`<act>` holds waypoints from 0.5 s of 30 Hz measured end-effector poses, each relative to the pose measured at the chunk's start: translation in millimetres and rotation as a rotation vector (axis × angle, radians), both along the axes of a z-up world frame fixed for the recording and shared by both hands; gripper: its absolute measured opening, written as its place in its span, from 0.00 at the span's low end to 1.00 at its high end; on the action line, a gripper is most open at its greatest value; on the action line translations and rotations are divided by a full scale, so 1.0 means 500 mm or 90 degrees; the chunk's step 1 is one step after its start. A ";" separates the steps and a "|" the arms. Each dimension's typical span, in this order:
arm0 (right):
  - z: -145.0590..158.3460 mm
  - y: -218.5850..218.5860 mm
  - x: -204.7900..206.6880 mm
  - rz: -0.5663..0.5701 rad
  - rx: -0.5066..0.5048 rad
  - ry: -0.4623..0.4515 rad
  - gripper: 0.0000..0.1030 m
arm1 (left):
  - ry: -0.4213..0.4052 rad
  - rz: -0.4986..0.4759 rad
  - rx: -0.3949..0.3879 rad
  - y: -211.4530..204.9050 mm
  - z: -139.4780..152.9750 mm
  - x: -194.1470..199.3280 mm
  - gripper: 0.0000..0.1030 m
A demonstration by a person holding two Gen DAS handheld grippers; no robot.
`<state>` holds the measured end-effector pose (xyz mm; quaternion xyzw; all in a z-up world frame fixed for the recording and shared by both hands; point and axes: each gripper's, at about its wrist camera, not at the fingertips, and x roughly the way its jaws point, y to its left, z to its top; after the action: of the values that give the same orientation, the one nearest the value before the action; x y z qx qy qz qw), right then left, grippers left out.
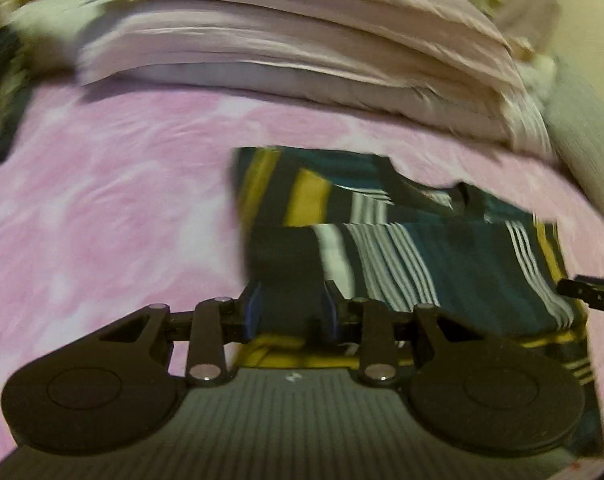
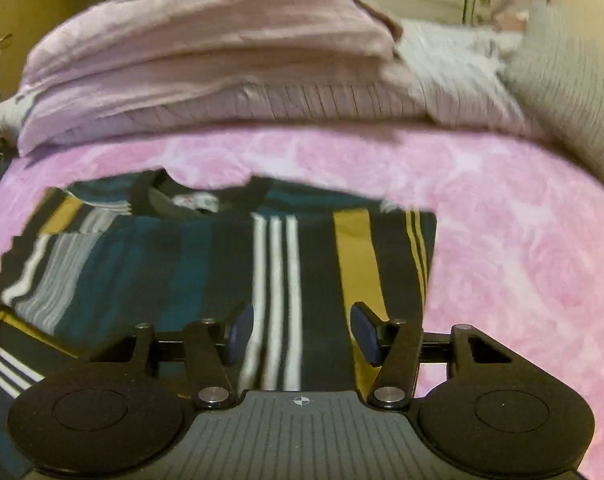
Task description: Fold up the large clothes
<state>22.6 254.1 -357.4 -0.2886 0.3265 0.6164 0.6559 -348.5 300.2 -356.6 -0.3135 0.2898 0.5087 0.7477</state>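
striped knit garment (image 2: 205,264) in teal, black, mustard and white lies partly folded on the fuzzy pink blanket (image 2: 522,240), its black collar (image 2: 149,196) toward the stack of pale lilac folded bedding (image 2: 205,64) at the far side. one side is already laid over the body, so we judge the fold to be partway done.

our right gripper (image 2: 302,330) hangs over the near right part of the garment with its jaws apart and nothing pinched; the white stripes show between the blue pads (image 2: 364,330). our left gripper (image 1: 289,312) sits at the garment's near left corner with its jaws fairly close together. dark cloth shows between them, but we cannot tell whether the pads press on it, since the picture is blurred.

to do this step well, we think both grippers should take the near hem at matching points, one at each corner, and pinch every layer. then we lift low, carry the hem evenly toward the collar and lay the edges square, so the stripes stay aligned and the folded side does not slide open.
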 end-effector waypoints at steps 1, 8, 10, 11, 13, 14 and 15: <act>-0.026 0.008 0.004 0.004 -0.039 -0.020 0.48 | 0.026 -0.022 -0.012 0.011 -0.020 0.022 0.27; 0.042 -0.077 0.025 0.012 0.023 -0.018 0.47 | 0.092 0.004 -0.003 -0.039 -0.006 0.015 0.19; 0.037 -0.105 0.015 0.030 0.019 -0.011 0.47 | 0.093 -0.001 -0.001 -0.069 0.008 0.012 0.19; 0.029 -0.118 0.010 0.039 0.008 -0.008 0.47 | 0.096 -0.007 -0.003 -0.085 0.008 0.013 0.19; 0.001 -0.147 0.000 0.052 -0.033 -0.012 0.47 | 0.114 -0.021 -0.025 -0.122 -0.006 0.023 0.20; -0.007 -0.170 -0.002 0.053 -0.053 -0.019 0.47 | 0.129 -0.026 -0.041 -0.144 -0.020 0.024 0.20; -0.017 -0.195 -0.003 0.056 -0.068 -0.024 0.47 | 0.140 -0.029 -0.055 -0.167 -0.032 0.022 0.20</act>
<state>20.9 156.7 -365.8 -0.3488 0.3333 0.6207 0.6181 -337.6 216.8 -372.8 -0.2811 0.3992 0.5097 0.7084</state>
